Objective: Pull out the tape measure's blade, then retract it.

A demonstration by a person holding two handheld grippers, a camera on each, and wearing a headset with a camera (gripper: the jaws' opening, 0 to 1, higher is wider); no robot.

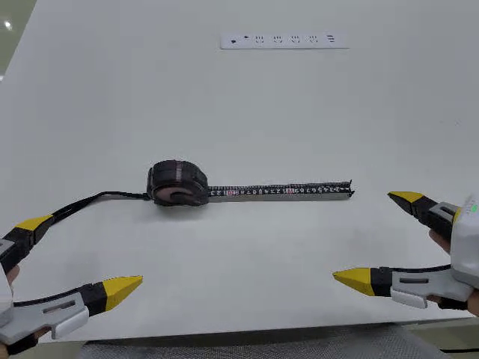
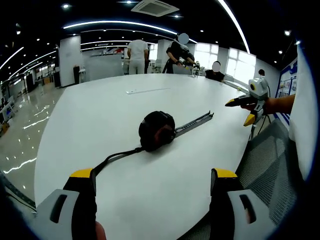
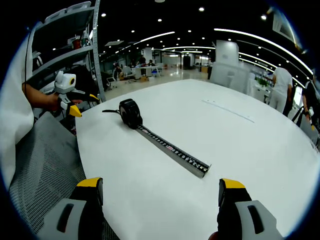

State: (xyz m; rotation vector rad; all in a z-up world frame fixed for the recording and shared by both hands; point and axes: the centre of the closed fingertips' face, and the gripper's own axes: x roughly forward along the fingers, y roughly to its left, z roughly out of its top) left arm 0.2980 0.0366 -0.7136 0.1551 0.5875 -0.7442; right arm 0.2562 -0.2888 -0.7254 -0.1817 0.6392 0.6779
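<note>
Left tongs [image 1: 93, 250] and right tongs [image 1: 363, 235] both gape wide and empty at the near edge of the desk [image 1: 239, 97].
Between them, well apart from both, the tape measure [image 1: 177, 183] lies mid-desk, its blade [image 1: 281, 191] drawn out flat toward the right tongs and its strap [image 1: 90, 202] trailing left. A power strip [image 1: 284, 40] lies farther back.

Bright, even overhead light nearly bleaches the white tabletop [image 1: 247, 254] in the head view, and the tape measure [image 1: 177, 183] casts only a thin, soft shadow. Both gripper views bow strongly toward the edges, curving the ceiling light strips [image 2: 100, 23]. The glossy floor [image 2: 20, 145] carries streaks of glare, the windows [image 2: 240, 62] are blown out, and distant figures [image 2: 137, 52] look soft
</note>
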